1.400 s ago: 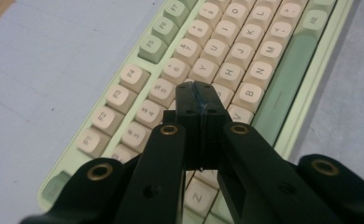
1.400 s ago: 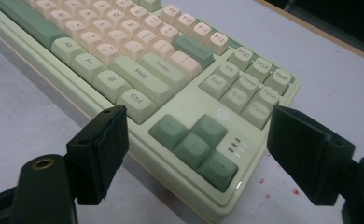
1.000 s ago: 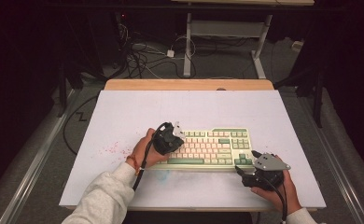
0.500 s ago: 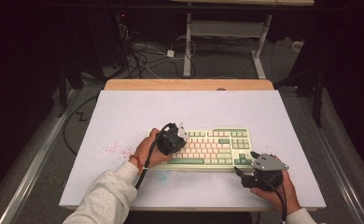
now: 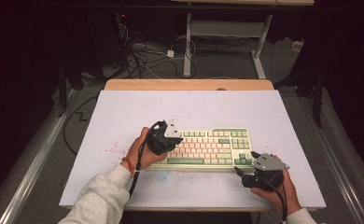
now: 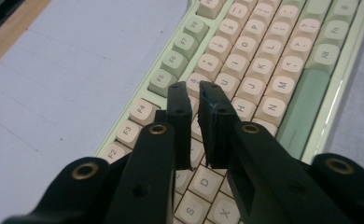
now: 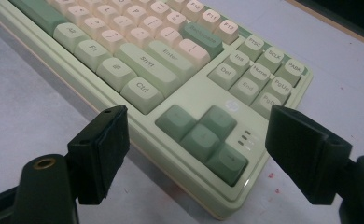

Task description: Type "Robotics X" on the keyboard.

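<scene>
My left gripper (image 6: 194, 100) has lifted off the keyboard (image 5: 227, 161), jaws just cracking open, nothing between. Right gripper (image 7: 196, 149) idling wide by the arrow cluster. Next: picking another key.

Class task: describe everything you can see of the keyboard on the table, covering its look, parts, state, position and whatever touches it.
The keyboard lies flat on the white table, long side facing the person. Its case is pale green, plastic-looking, with cream letter keys, green function and modifier keys, a dark green space bar and arrow cluster. The left gripper hovers over its left half, jaws slightly apart with nothing between them. The right gripper, jaws wide, straddles the near right corner; contact cannot be told.
</scene>
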Tool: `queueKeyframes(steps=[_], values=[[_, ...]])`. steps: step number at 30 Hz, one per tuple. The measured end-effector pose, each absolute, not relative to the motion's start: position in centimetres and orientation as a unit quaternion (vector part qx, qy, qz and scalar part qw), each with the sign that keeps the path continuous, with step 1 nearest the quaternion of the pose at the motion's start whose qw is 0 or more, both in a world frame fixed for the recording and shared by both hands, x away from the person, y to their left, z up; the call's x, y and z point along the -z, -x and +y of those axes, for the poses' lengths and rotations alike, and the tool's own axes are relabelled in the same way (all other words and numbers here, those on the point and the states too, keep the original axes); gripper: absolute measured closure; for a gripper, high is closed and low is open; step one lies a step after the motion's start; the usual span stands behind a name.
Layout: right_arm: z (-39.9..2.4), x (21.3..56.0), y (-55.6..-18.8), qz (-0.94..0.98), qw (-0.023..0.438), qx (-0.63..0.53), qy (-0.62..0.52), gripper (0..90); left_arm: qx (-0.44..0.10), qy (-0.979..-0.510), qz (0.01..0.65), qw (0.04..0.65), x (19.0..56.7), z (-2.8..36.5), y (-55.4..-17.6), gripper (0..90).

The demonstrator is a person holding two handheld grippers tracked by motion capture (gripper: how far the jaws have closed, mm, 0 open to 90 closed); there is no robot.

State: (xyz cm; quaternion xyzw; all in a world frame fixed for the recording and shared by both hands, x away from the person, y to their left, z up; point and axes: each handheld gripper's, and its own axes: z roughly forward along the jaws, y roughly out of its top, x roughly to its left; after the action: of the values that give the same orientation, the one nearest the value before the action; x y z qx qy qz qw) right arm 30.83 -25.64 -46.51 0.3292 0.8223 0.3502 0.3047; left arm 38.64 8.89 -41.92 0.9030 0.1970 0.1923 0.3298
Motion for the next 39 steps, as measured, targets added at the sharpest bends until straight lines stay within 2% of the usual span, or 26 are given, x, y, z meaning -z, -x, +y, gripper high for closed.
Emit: queueKeyframes(steps=[4, 10, 12, 17, 20, 28, 30, 39], values=[[-25.6, 46.5, -30.8, 0.822, 0.304, -0.351, -0.33, 21.9, -0.208, -0.895, 0.197, 0.343, 41.8, 9.8, -37.7, 71.4], [-25.6, 46.5, -30.8, 0.822, 0.304, -0.351, -0.329, 22.0, -0.242, -0.881, 0.196, 0.357, 41.8, 11.2, -36.4, 52.1], [-25.6, 46.5, -30.8, 0.822, 0.304, -0.351, -0.329, 21.9, -0.248, -0.877, 0.199, 0.359, 41.9, 11.7, -36.1, 48.0], [-25.6, 46.4, -30.7, 0.822, 0.305, -0.353, -0.327, 22.0, -0.27, -0.866, 0.202, 0.369, 42.2, 13.3, -35.0, 29.8], [-25.5, 46.3, -30.7, 0.822, 0.305, -0.354, -0.324, 22.0, -0.276, -0.86, 0.21, 0.374, 42.6, 14.5, -34.5, 23.0], [-25.4, 45.8, -30.8, 0.82, 0.303, -0.365, -0.321, 27.1, -0.293, -0.844, 0.229, 0.386, 43.5, 17.6, -32.7, 19.4], [-25.3, 45.6, -30.8, 0.82, 0.301, -0.369, -0.319, 27.9, -0.284, -0.842, 0.239, 0.393, 43.7, 18.3, -32.3, 19.3], [-24.8, 44.5, -31.3, 0.815, 0.285, -0.396, -0.311, 29.5, -0.295, -0.836, 0.265, 0.379, 45.2, 20.9, -30.4, 18.2]])
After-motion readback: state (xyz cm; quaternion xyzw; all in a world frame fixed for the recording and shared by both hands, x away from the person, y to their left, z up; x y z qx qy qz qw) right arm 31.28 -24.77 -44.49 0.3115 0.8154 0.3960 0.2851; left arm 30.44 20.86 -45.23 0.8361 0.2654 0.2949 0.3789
